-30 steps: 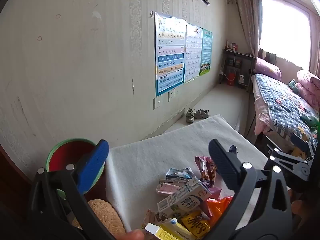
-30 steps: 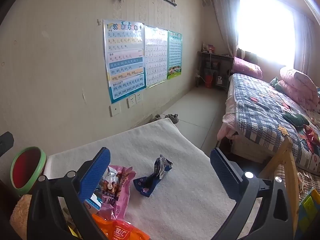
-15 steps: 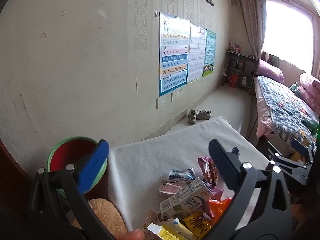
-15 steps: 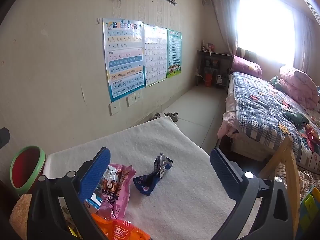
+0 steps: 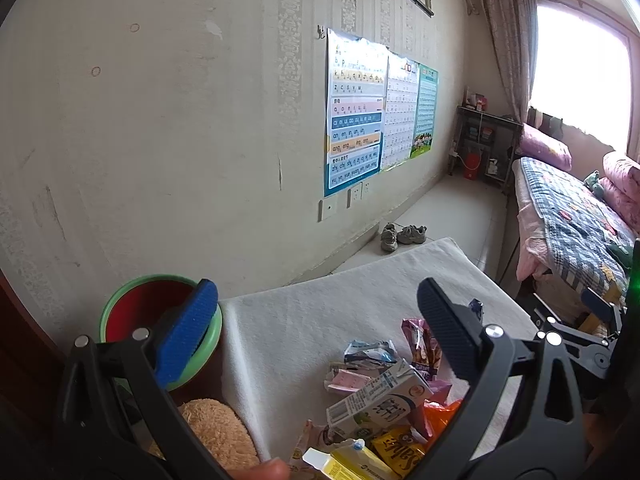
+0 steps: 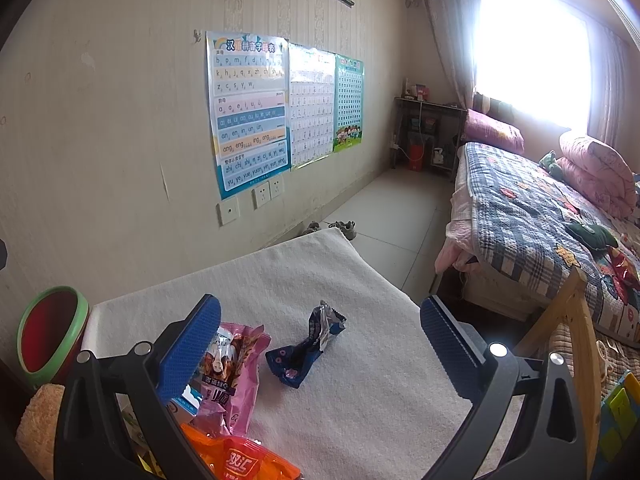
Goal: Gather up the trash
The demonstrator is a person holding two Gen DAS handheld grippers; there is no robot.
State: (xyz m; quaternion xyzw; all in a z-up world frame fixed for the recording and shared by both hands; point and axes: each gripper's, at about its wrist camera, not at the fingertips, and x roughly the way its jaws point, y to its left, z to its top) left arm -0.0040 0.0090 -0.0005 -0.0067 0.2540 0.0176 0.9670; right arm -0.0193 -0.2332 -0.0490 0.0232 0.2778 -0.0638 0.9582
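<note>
Jaws of both grippers apart, empty; one blue wrapper [image 6: 306, 350], one bin [image 5: 160, 330], roughly eight packets piled.

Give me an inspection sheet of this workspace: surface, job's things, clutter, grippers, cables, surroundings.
Surface: white cloth-covered table, far half bare.
Job's things: crumpled dark blue wrapper lying apart from the pile; pink snack bag, orange packet, white milk carton and yellow packet heaped at the near edge; red bin with green rim beside the table's left end.
Clutter: tan plush object next to the bin.
Grippers: left gripper open, empty; right gripper open, empty, above the table.
Cables: nothing seen on the table.
Surroundings: wall posters, bed with patchwork quilt, shoes on floor.
</note>
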